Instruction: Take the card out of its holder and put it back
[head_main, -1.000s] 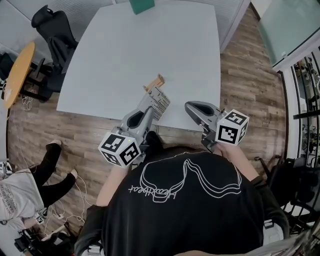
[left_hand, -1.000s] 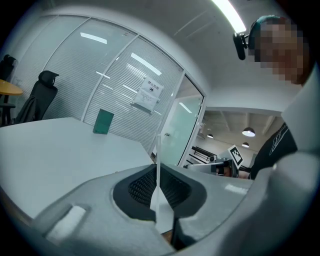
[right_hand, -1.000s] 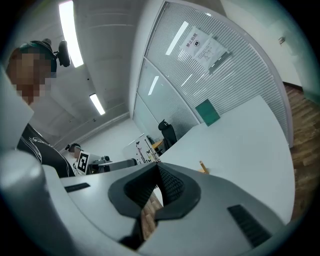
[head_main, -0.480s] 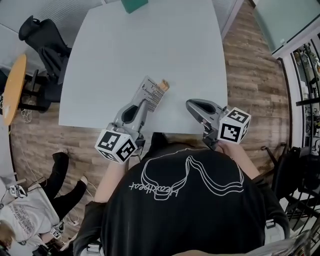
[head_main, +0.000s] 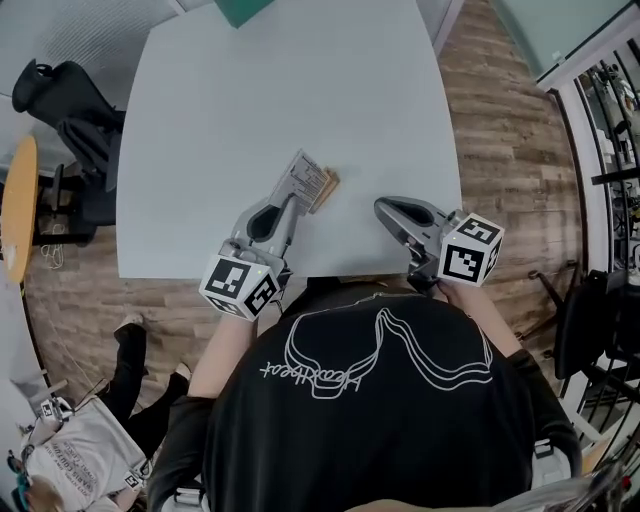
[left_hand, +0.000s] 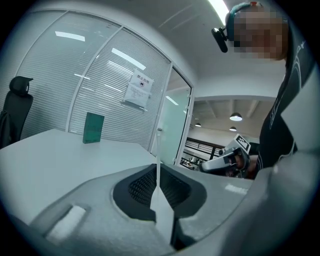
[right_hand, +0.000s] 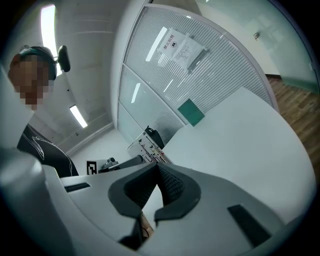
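The left gripper (head_main: 291, 197) pinches the card (head_main: 309, 180) tight, just beside the holder (head_main: 330, 182), I think to slide it in. The right gripper (head_main: 386, 209) is closed and empty, near the holder but out of the way.

A white printed card (head_main: 312, 180) is clamped, edge-on, in the left gripper (head_main: 298, 190), just against a small wooden holder (head_main: 330, 184); whether it is seated cannot be told.
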